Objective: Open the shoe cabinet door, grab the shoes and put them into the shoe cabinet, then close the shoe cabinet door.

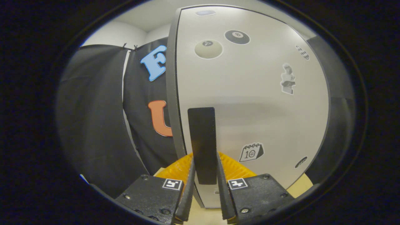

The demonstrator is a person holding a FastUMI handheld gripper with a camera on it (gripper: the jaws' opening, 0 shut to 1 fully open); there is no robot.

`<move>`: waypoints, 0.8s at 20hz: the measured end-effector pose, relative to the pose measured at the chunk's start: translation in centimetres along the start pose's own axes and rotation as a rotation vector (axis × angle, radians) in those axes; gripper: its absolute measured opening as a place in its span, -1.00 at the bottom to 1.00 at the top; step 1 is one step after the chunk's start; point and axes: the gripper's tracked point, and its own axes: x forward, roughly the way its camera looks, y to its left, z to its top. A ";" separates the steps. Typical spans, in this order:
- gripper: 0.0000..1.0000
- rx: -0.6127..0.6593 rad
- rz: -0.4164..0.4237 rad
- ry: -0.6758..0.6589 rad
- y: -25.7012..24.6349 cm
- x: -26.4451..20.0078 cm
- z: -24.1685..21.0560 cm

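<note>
The shoe cabinet door [250, 103] is a white panel with several stickers, standing right in front of me. A dark flat vertical handle [203, 143] is mounted near its left edge. My gripper [204, 170] has both fingers pressed on the lower part of that handle, one on each side. The door's left edge [172, 93] shows as a grey strip, and whether it stands slightly off the cabinet body I cannot tell.
Black booth cloth [93, 118] hangs to the left of the door. A pale floor or base [209, 215] shows below the door between the fingers. A dark panel [340, 103] borders the door on the right.
</note>
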 end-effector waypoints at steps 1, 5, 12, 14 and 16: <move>-0.27 -0.005 0.012 0.001 0.0 -0.4 0.1; -0.37 -0.029 0.060 0.003 -0.2 -1.4 -0.2; -0.42 -0.027 0.115 0.008 -0.4 -8.2 -0.8; -0.43 -0.035 0.117 0.008 -1.5 -10.0 -0.9; -0.45 -0.020 0.112 0.010 -2.4 -12.0 -1.2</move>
